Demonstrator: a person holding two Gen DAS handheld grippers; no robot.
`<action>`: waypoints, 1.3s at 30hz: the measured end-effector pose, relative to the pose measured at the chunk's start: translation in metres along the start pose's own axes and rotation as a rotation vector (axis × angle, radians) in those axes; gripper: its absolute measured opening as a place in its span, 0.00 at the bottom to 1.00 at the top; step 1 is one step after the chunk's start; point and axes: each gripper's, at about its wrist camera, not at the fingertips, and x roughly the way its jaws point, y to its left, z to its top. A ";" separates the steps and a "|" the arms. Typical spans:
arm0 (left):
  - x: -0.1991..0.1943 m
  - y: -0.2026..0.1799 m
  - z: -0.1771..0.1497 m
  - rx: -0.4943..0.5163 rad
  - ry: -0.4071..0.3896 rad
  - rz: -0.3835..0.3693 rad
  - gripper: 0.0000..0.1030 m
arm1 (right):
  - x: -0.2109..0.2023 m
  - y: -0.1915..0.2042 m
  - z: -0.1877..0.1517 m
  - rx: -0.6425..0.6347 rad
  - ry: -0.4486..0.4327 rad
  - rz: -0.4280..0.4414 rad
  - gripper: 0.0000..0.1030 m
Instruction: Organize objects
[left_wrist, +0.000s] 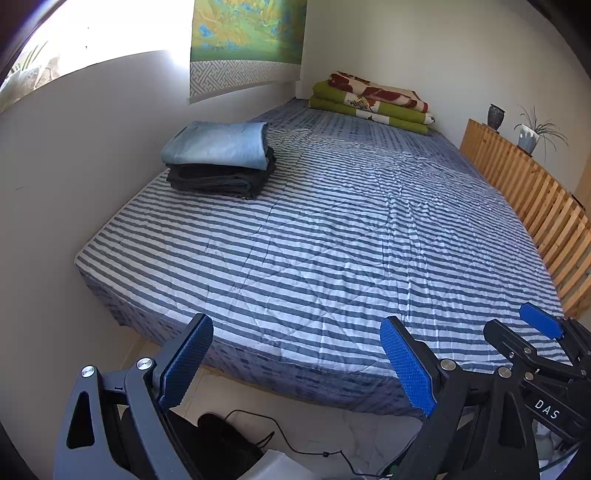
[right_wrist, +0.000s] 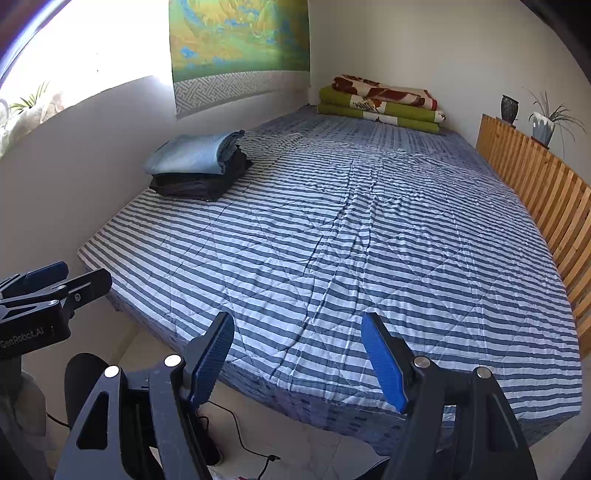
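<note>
A stack of folded clothes (left_wrist: 219, 158) (right_wrist: 197, 166), light blue on top of dark pieces, lies at the far left of the blue-striped bed (left_wrist: 332, 240) (right_wrist: 351, 240), by the wall. Folded green and red blankets (left_wrist: 373, 101) (right_wrist: 384, 103) rest at the far end. My left gripper (left_wrist: 295, 362) hangs open over the bed's near edge, nothing between its blue pads. My right gripper (right_wrist: 299, 358) is open too and holds nothing. In the left wrist view the right gripper (left_wrist: 532, 332) shows at the lower right. The left gripper (right_wrist: 48, 284) appears at the right wrist view's left edge.
A slatted wooden headboard (left_wrist: 535, 206) (right_wrist: 554, 199) runs along the bed's right side, with a dark vase (left_wrist: 495, 116) and a potted plant (left_wrist: 532, 134) on top. A white wall borders the left. On the tiled floor below lie a black cable (left_wrist: 295, 443) and dark items.
</note>
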 end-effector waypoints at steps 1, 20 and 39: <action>0.000 0.000 0.000 0.000 0.000 0.000 0.91 | 0.000 0.000 0.000 0.001 -0.001 0.000 0.66; 0.011 -0.005 0.001 -0.004 0.010 0.008 0.91 | 0.009 0.001 0.002 0.012 0.018 -0.001 0.66; 0.037 -0.006 0.008 -0.011 0.037 0.000 0.91 | 0.027 0.005 0.000 0.025 0.054 -0.014 0.66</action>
